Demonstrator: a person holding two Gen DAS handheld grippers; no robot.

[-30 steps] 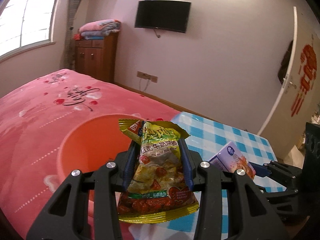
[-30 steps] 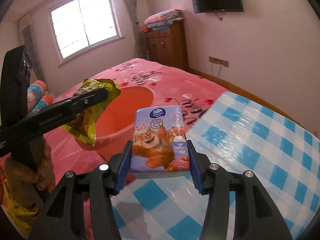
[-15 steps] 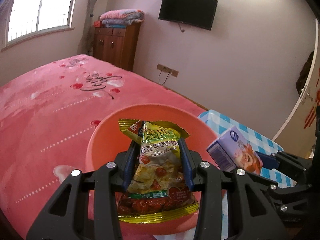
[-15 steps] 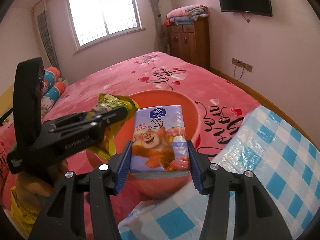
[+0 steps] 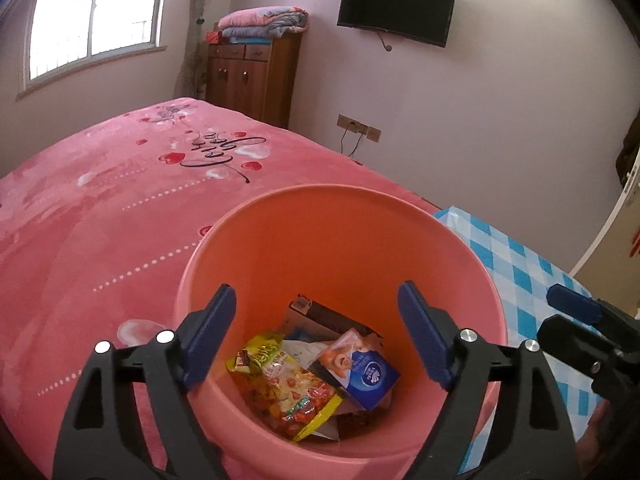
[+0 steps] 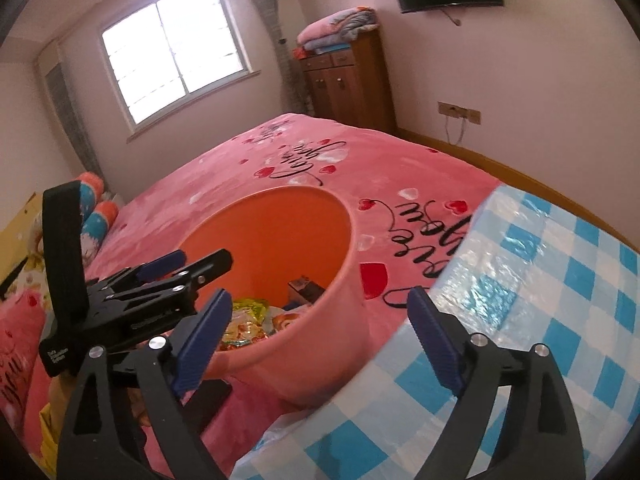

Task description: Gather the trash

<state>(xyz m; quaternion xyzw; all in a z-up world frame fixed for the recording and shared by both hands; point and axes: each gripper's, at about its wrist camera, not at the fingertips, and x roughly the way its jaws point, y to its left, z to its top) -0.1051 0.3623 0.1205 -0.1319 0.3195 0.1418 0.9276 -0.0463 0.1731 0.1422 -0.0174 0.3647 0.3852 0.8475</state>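
A salmon-pink plastic bin point(image 5: 320, 216) stands on the bed, also in the right wrist view point(image 6: 340, 312). Inside it lie the yellow snack bag point(image 5: 288, 388), the blue tissue pack point(image 5: 360, 368) and a dark carton point(image 5: 320, 316). My left gripper point(image 5: 316, 320) is open and empty, held over the bin's mouth. My right gripper point(image 6: 320, 320) is open and empty beside the bin's near right rim. The left gripper point(image 6: 172, 272) shows in the right wrist view at the bin's left rim. The snack bag point(image 6: 244, 320) shows there too.
A pink bedspread point(image 5: 100, 208) covers the bed. A blue checked cloth point(image 6: 540, 320) lies at the right of the bin. A wooden cabinet point(image 5: 252, 76) and a wall TV point(image 5: 396, 8) stand at the far wall.
Both grippers opened over the bin. The snack bag and the tissue pack dropped into it. Both grippers moved closer over the bin.
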